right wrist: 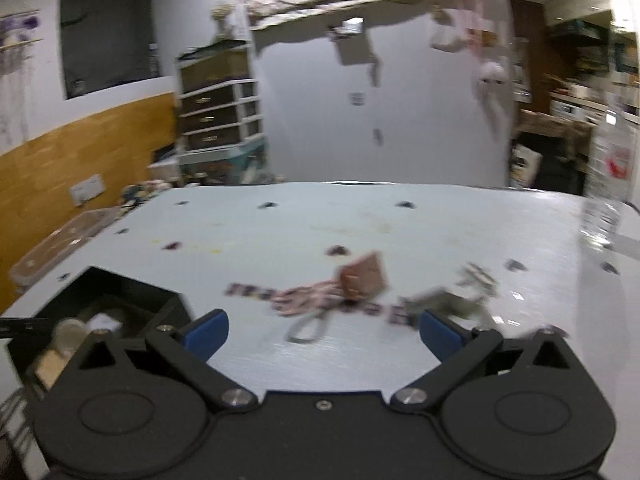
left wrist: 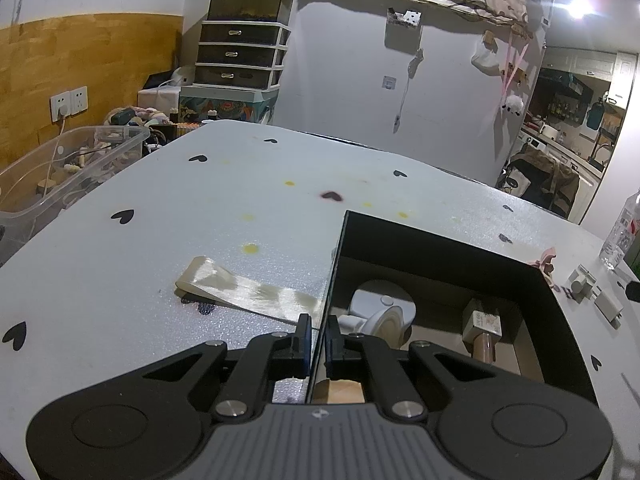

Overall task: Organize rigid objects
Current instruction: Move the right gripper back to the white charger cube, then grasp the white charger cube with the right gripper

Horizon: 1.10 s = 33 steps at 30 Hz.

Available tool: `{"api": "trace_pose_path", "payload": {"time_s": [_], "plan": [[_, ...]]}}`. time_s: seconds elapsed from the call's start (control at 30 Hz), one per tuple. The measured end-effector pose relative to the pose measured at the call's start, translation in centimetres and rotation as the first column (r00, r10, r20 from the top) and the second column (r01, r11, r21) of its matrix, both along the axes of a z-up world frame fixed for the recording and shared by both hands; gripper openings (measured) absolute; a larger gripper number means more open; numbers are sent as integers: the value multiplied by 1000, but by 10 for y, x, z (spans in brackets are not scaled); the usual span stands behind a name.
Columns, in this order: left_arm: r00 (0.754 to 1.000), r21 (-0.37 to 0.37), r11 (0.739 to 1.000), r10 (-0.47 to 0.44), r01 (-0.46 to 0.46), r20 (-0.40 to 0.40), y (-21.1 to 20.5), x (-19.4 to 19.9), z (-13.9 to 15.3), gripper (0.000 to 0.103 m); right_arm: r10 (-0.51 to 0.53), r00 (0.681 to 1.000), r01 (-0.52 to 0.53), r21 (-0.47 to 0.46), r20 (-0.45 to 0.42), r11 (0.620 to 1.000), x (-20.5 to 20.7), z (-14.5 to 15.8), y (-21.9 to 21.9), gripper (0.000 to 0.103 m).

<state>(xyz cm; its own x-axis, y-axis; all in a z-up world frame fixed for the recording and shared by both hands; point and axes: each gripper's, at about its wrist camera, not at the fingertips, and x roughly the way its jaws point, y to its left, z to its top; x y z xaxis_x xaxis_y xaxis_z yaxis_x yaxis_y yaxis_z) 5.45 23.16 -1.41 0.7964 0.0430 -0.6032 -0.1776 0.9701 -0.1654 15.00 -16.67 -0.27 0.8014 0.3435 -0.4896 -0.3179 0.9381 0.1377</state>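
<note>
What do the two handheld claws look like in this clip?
Both match: the left claw and right claw have black linkage arms, silver pivot screws, round black side discs and blue finger pads. The left body shows a grey ribbed panel. No sleeves or cables show.

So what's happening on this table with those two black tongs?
A person is tidying small things into an open black box on a white table with heart marks. The left tongs are shut on the box's thin side wall, apparently steadying it. A white roll-like object and a small cream-topped bottle already lie inside. The right tongs are open and empty, aimed at loose items left on the table, including a pinkish-brown tag on a patterned strap; that view is blurred.
</note>
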Motion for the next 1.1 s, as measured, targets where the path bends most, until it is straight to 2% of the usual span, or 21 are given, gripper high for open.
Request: {"api": "trace_pose_path", "payload": {"time_s": [0.3, 0.43, 0.5, 0.6, 0.67, 0.87, 0.9, 1.03, 1.1], "plan": [[1000, 0, 1000, -1, 1, 0, 0, 0, 0, 6, -172, 985, 172, -24, -21, 985, 22, -23, -55, 103], [1000, 1, 1000, 0, 0, -1, 0, 0, 0, 6, -222, 970, 222, -13, -95, 975, 37, -36, -75, 103], [1000, 1, 1000, 0, 0, -1, 0, 0, 0, 6, -230, 967, 227, -42, -113, 973, 46, -42, -79, 103], [1000, 1, 1000, -1, 1, -1, 0, 0, 0, 6, -210, 975, 201, -123, -68, 972, 62, -50, -85, 102], [1000, 2, 1000, -1, 1, -2, 0, 0, 0, 6, -196, 979, 188, -143, -51, 972, 71, -53, -92, 97], [1000, 3, 1000, 0, 0, -1, -1, 0, 0, 6, -114, 988, 105, -84, -101, 991, 104, -53, -108, 85], [1000, 2, 1000, 0, 0, -1, -1, 0, 0, 6, -105, 989, 95, -85, -109, 992, 109, -53, -108, 80], [1000, 5, 1000, -1, 1, -3, 0, 0, 0, 6, -65, 987, 45, -129, -150, 991, 124, -58, -105, 74], [1000, 3, 1000, -1, 1, -3, -1, 0, 0, 6, -55, 983, 28, -151, -177, 988, 129, -62, -103, 63]]}}
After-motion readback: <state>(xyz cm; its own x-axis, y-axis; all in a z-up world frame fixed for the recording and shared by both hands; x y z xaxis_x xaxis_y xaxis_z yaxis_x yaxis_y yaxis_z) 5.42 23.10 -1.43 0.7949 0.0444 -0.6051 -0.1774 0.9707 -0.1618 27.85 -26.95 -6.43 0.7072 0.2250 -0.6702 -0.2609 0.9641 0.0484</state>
